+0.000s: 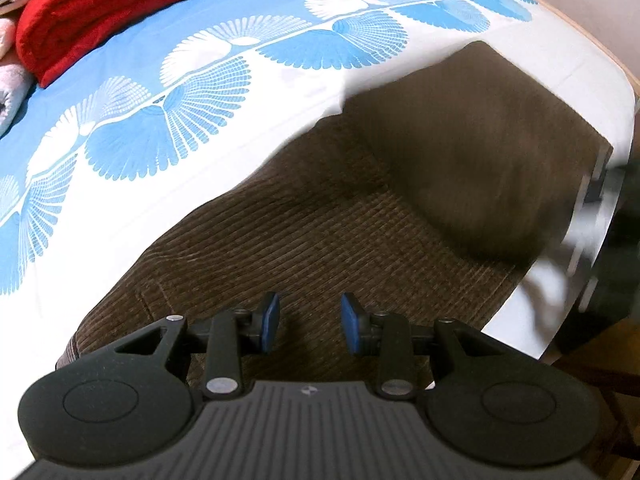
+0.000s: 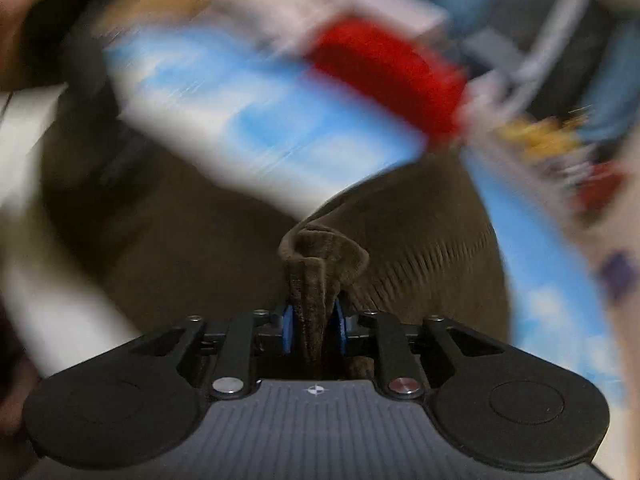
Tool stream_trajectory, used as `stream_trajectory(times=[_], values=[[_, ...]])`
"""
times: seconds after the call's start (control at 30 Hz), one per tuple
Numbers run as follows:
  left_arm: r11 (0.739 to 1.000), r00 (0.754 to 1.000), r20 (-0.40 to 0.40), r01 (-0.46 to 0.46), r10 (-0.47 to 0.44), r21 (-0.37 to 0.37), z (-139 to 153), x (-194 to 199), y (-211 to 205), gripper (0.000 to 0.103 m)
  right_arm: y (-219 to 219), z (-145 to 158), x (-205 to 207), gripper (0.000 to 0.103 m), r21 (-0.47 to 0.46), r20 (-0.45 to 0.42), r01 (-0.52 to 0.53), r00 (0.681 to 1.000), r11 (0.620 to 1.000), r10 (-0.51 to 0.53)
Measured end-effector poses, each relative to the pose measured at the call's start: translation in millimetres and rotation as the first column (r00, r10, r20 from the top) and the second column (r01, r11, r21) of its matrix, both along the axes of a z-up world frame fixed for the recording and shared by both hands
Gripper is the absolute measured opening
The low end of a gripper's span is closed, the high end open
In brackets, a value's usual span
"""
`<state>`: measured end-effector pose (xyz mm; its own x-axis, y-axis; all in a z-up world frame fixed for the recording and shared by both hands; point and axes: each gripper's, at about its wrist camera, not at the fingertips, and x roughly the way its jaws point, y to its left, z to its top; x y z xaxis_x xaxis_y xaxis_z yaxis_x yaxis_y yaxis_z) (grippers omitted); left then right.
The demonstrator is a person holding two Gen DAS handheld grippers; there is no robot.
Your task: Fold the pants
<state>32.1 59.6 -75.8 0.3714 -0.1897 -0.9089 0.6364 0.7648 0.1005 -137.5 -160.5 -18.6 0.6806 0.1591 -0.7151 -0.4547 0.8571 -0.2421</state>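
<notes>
Left wrist view sharp, evenly lit, right edge smeared; right wrist view heavily motion-blurred; fisheye bending at edges.

Blue-and-white patterned bedsheet [image 1: 208, 80] covers the bed.

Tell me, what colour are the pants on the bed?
Brown, with fine corduroy ribs. The pants show best in the left wrist view.

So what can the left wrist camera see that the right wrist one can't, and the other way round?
Only the left wrist view shows the left gripper, jaws apart with nothing between them, above the brown corduroy pants. Only the right wrist view shows the right gripper clamped on a bunched fold of them. Both show the pants, the blue and white sheet and a red folded cloth.
</notes>
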Motion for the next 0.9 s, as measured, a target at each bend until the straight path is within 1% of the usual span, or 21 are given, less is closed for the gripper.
stream_trajectory(times=[0.03,0.07,0.1,0.13,0.17,0.23,0.27,0.3,0.37,0.4,0.47,0.53,0.57,0.6,0.63,0.67,0.7,0.77,0.83,0.87,0.9], values=[[1.000,1.000,0.001,0.000,0.000,-0.001,0.4,-1.0,0.9,0.038,10.9,-17.9,-4.4,0.022,0.007,-0.097,-0.028,0.995,1.000,0.029],[1.000,1.000,0.003,0.001,-0.001,-0.002,1.2,-1.9,1.7,0.038,15.9,-25.9,-9.5,0.027,0.023,-0.146,-0.031,0.989,0.999,0.034],[1.000,1.000,0.005,0.003,-0.003,-0.004,1.7,-3.0,2.8,0.038,17.2,-26.7,-16.5,0.033,0.027,-0.134,-0.024,0.991,0.999,0.028],[1.000,1.000,0.003,0.007,-0.007,-0.006,0.9,-2.9,3.4,0.038,16.4,-23.0,-20.9,0.036,0.034,-0.116,-0.031,0.993,0.999,0.035],[1.000,1.000,0.003,0.009,-0.009,-0.005,0.4,-2.9,4.0,0.038,14.7,-17.1,-22.2,0.039,0.053,-0.117,-0.040,0.992,0.998,0.046],[1.000,1.000,0.004,0.003,-0.003,0.006,-0.8,-1.0,4.8,0.038,6.7,-4.0,-17.0,0.042,0.120,-0.127,-0.033,0.991,0.992,0.049],[1.000,1.000,0.004,-0.002,0.002,0.008,-0.5,0.3,5.1,0.038,2.6,1.2,-15.8,0.047,0.148,-0.114,-0.016,0.993,0.989,0.033],[1.000,1.000,0.003,-0.008,0.008,0.005,0.0,1.3,5.4,0.038,-1.9,5.4,-13.9,0.053,0.167,-0.095,0.007,0.995,0.986,0.009],[1.000,1.000,0.002,-0.015,0.015,-0.002,0.1,3.6,5.8,0.038,-8.8,3.9,-10.7,0.060,0.194,-0.076,0.053,0.996,0.980,-0.038],[1.000,1.000,0.000,-0.018,0.018,-0.008,-0.5,4.0,6.0,0.039,-11.8,-2.2,-9.4,0.060,0.200,-0.081,0.066,0.995,0.977,-0.051],[0.999,1.000,-0.010,-0.025,0.024,-0.024,-0.8,4.7,4.3,0.040,-12.7,-11.4,-1.6,0.060,0.207,-0.104,0.059,0.994,0.977,-0.038],[0.999,0.999,-0.023,-0.031,0.030,-0.039,-1.2,7.1,1.8,0.040,-8.0,-19.7,-2.0,0.060,0.199,-0.114,0.027,0.993,0.980,-0.004],[0.998,0.999,-0.029,-0.037,0.035,-0.047,-0.9,8.4,-0.3,0.040,-3.7,-24.0,-3.4,0.057,0.188,-0.119,0.012,0.993,0.982,0.011],[0.997,0.998,-0.038,-0.048,0.046,-0.061,-0.4,11.3,-3.2,0.040,-0.5,-26.5,-4.2,0.052,0.176,-0.119,-0.005,0.993,0.984,0.026],[0.995,0.997,-0.046,-0.062,0.058,-0.078,0.9,13.8,-5.7,0.040,1.8,-27.7,-6.5,0.044,0.167,-0.110,-0.023,0.993,0.986,0.041],[0.992,0.996,-0.055,-0.079,0.074,-0.101,2.3,17.8,-8.5,0.040,4.9,-26.1,-9.4,0.032,0.157,-0.099,-0.050,0.993,0.986,0.066],[0.986,0.993,-0.069,-0.102,0.093,-0.135,4.1,23.1,-12.2,0.040,8.6,-25.3,-11.0,0.024,0.143,-0.084,-0.076,0.993,0.987,0.088],[0.972,0.989,-0.093,-0.132,0.115,-0.193,7.2,32.5,-20.5,0.040,13.9,-19.9,-16.9,0.018,0.095,-0.053,-0.133,0.989,0.986,0.139],[0.953,0.982,-0.126,-0.167,0.139,-0.254,7.4,44.4,-29.9,0.040,14.8,-16.2,-24.6,0.018,0.059,-0.041,-0.181,0.982,0.982,0.184],[0.943,0.978,-0.145,-0.187,0.152,-0.274,5.4,50.3,-34.6,0.040,13.6,-15.6,-27.0,0.019,0.052,-0.055,-0.194,0.979,0.980,0.196],[0.935,0.972,-0.165,-0.208,0.165,-0.288,2.1,56.2,-39.4,0.040,11.4,-16.2,-27.4,0.024,0.057,-0.085,-0.194,0.977,0.979,0.198]])
